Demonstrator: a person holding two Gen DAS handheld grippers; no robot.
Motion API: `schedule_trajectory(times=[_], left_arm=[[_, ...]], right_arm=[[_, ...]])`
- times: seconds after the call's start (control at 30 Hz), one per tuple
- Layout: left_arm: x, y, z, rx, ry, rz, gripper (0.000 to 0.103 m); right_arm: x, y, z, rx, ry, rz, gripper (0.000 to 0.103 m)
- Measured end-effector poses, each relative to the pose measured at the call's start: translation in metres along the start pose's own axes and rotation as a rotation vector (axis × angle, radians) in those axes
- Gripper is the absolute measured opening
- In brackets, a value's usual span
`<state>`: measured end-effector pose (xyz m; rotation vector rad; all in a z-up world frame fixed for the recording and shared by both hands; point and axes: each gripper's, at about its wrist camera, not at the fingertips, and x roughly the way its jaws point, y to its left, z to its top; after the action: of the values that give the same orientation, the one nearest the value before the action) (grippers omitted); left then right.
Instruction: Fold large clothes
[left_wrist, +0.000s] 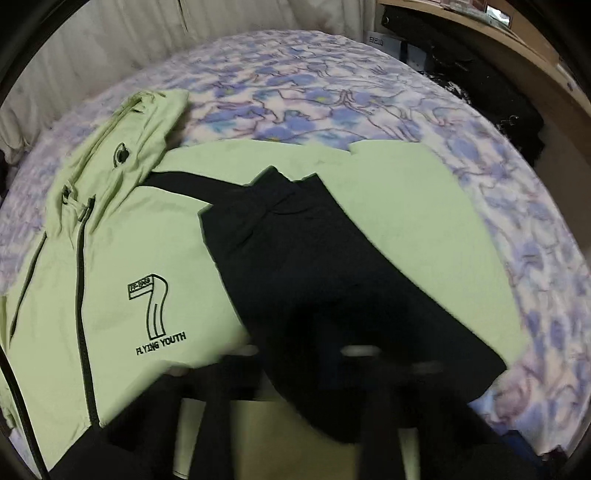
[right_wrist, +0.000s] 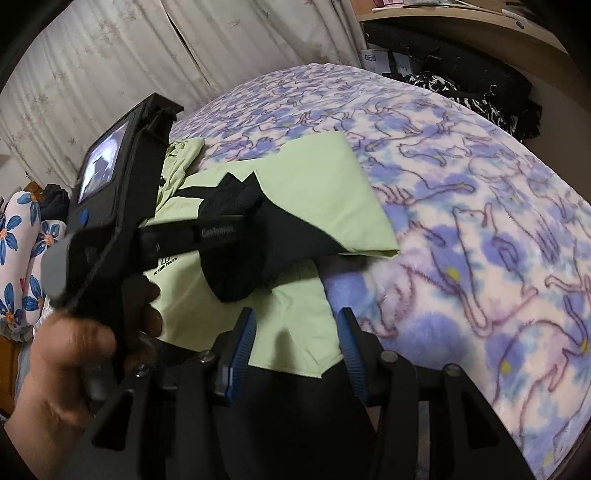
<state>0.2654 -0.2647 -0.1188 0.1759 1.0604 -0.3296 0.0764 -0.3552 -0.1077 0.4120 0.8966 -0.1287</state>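
Blue-padded fingers (right_wrist: 240, 343) straddle green jacket (right_wrist: 295, 317) hem on blanket (right_wrist: 480, 258).

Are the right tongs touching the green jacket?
Cannot tell. In the right wrist view the right tongs stand open over the green jacket, and its hem shows between the blue fingers, but that view shows neither contact nor a gap plainly.

Black plastic throughout on the right gripper (right_wrist: 297, 347) — two fingers (right_wrist: 242, 347) faced with ribbed blue pads; round silver screw heads along the linkage arms behind; matte, angular brackets. Black too on the left gripper (right_wrist: 236, 236), white lettering on its side; small lit screen on the back, blue button beneath, grey knob — bare hand (right_wrist: 70, 369), no sleeve showing.
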Motion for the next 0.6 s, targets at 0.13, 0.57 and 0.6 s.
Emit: schedule_trajectory(times=[0.13,0.57,0.6], left_arm=[[-0.047,0.03,0.002,-0.028,-0.16,0.013,0.007],[-0.064,0.226,-0.096,-0.443,-0.096,-0.012,0.054],[-0.062,0.234,-0.104,-0.465,-0.086,-0.037,0.054]], right_arm=[[-0.007,0.0,0.0,-0.001,-0.022,0.018,0.046],[0.001,0.021,-0.022,-0.06,0.023,0.056,0.046],[0.003,0.023,-0.024,-0.067,0.029,0.056,0.046]])
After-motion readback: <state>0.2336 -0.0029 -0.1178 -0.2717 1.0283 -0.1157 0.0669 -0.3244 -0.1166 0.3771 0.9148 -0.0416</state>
